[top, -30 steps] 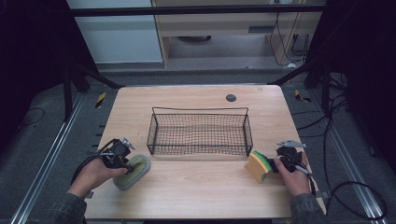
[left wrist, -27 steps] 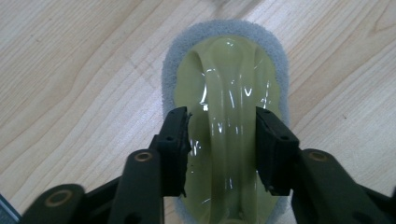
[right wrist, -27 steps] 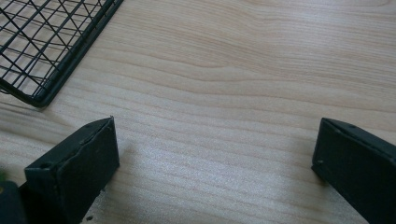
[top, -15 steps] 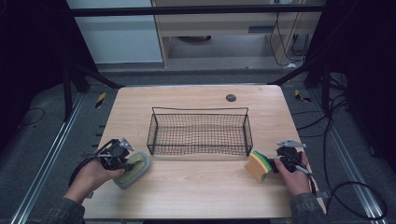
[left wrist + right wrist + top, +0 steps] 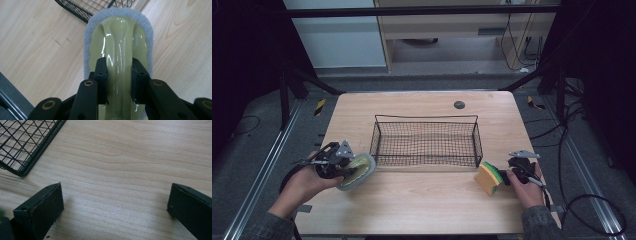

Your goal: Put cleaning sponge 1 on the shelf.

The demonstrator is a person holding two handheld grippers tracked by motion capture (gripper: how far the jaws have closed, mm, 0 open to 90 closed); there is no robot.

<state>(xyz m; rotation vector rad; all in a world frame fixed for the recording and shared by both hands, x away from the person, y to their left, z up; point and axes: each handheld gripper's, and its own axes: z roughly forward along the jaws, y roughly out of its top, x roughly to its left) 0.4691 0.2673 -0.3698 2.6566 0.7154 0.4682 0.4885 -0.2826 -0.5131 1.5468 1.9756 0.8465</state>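
Left gripper view: a scrubbing pad point(image 5: 118, 62) with a glossy yellow-green handle is clamped by that handle between the left gripper point(image 5: 119, 76) jaws, the wire basket point(image 5: 85, 7) just beyond them. The right gripper point(image 5: 113, 207) jaws are spread wide over bare table point(image 5: 130, 157), a yellow-green sponge point(image 5: 488, 177) just beside them.

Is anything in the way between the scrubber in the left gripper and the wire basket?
Nothing visible. The left gripper is shut on the scrubber, and the basket is just past it. Only bare table lies between, though the scrubber must clear the basket's near wall.
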